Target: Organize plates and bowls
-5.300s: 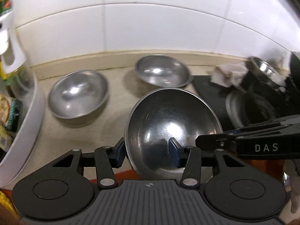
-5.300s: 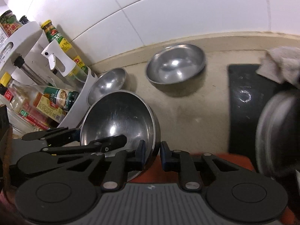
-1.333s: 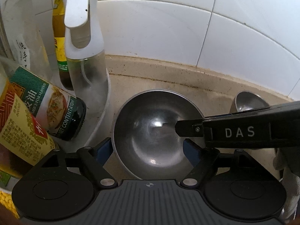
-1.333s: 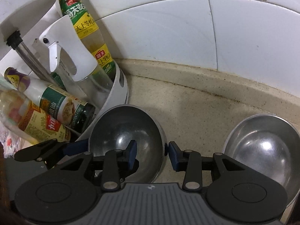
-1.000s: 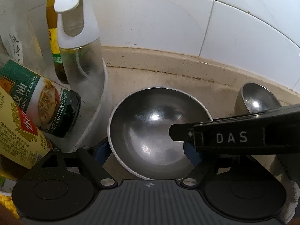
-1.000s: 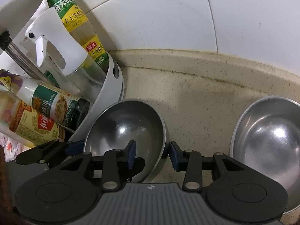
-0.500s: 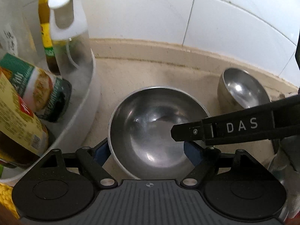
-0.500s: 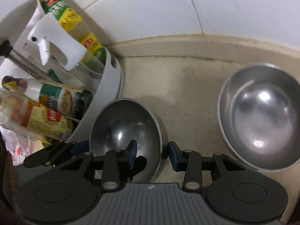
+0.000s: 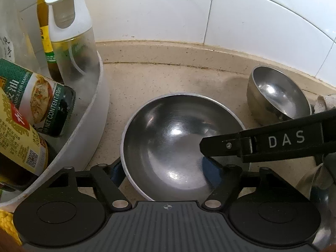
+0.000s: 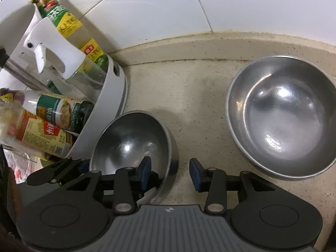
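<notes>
Left claw [image 9: 166,169]: you are spreading it wide around the near bowl [image 9: 180,145], fingers apart from its rim.
Right claw [image 10: 169,173]: you are keeping it open astride that bowl's [image 10: 134,140] right wall, gripping nothing.
Near bowl: sitting on the table [image 10: 189,96] beside the white rack [image 10: 109,105].
Second bowl [image 10: 283,134]: resting near the table's back edge.

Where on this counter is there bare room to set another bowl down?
The widest bare patch of countertop lies along the wall, between the white condiment caddy and the large steel bowl. A narrower strip separates that bowl from the near bowl. The left is crowded: the near bowl sits against the caddy, both grippers around it.
</notes>
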`<action>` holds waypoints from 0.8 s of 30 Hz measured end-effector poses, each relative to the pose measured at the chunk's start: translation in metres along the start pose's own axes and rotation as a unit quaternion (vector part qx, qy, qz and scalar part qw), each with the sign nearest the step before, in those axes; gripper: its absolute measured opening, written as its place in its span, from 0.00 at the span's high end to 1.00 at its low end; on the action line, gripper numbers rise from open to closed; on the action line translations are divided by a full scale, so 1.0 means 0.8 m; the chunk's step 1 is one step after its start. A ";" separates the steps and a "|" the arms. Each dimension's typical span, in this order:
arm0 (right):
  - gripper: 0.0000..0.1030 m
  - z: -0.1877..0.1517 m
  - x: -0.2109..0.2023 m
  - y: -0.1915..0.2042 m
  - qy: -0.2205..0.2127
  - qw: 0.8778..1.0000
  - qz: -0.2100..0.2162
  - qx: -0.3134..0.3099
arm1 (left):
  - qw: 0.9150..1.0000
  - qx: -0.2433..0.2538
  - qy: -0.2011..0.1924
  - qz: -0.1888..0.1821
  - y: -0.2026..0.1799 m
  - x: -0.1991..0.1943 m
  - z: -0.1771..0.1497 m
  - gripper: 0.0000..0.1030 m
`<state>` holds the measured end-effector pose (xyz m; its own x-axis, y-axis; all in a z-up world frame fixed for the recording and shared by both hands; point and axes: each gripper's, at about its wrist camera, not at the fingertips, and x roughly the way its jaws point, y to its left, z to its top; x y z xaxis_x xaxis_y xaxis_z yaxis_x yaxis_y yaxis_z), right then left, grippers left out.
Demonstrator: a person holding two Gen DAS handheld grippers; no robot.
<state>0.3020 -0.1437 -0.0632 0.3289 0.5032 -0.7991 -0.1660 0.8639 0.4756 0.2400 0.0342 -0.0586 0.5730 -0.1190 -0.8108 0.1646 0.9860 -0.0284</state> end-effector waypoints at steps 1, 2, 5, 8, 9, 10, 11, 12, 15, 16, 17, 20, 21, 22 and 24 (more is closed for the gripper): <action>0.73 0.000 0.000 0.002 0.000 1.000 0.007 0.001 | 1.000 0.002 -0.001 0.007 -0.001 -0.001 0.000 0.29; 0.73 -0.001 0.000 0.004 -0.002 1.000 0.005 0.002 | 1.000 0.003 -0.003 0.011 -0.001 -0.002 -0.001 0.36; 0.75 -0.005 -0.002 0.006 -0.006 1.000 -0.009 0.000 | 1.000 -0.005 -0.003 0.004 0.004 -0.011 0.000 0.38; 0.77 -0.008 -0.009 0.005 -0.003 1.000 -0.004 0.010 | 1.000 0.005 -0.019 0.009 0.000 -0.027 0.000 0.35; 0.77 -0.009 -0.013 0.007 -0.007 1.000 -0.004 0.008 | 1.000 0.005 -0.022 0.009 -0.001 -0.031 0.001 0.33; 0.77 -0.010 -0.017 0.008 -0.009 1.000 -0.005 0.006 | 1.000 0.005 -0.025 0.008 -0.002 -0.035 0.001 0.33; 0.77 -0.009 -0.021 0.009 -0.011 1.000 -0.003 0.006 | 1.000 0.006 -0.028 0.008 -0.004 -0.038 0.001 0.33; 0.77 -0.009 -0.026 0.009 -0.014 1.000 -0.002 0.007 | 0.999 0.007 -0.032 0.007 -0.005 -0.042 0.001 0.33; 0.77 -0.009 -0.035 0.011 -0.020 1.000 -0.002 0.008 | 0.999 0.009 -0.040 0.003 -0.007 -0.052 0.001 0.33; 0.77 -0.010 -0.039 0.011 -0.022 1.000 -0.002 0.009 | 0.999 0.009 -0.041 0.003 -0.009 -0.054 0.002 0.32; 0.77 -0.011 -0.042 0.012 -0.023 1.000 -0.001 0.008 | 0.999 0.009 -0.043 0.002 -0.009 -0.056 0.002 0.32; 0.77 -0.014 -0.054 0.014 -0.028 1.000 0.000 0.007 | 0.999 0.014 -0.049 0.000 -0.013 -0.066 0.002 0.32; 0.77 -0.015 -0.058 0.015 -0.030 1.000 0.000 0.007 | 0.999 0.016 -0.052 -0.002 -0.015 -0.069 0.002 0.32; 0.77 -0.017 -0.063 0.016 -0.032 0.999 0.000 0.007 | 0.998 0.018 -0.054 -0.004 -0.017 -0.072 0.002 0.32; 0.77 -0.019 -0.073 0.016 -0.037 0.999 0.000 0.009 | 0.998 0.022 -0.060 -0.008 -0.021 -0.079 0.002 0.32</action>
<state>0.2666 -0.1613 -0.0162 0.3962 0.4989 -0.7708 -0.1500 0.8634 0.4818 0.2024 0.0252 -0.0056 0.6613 -0.1505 -0.7348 0.2084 0.9780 -0.0127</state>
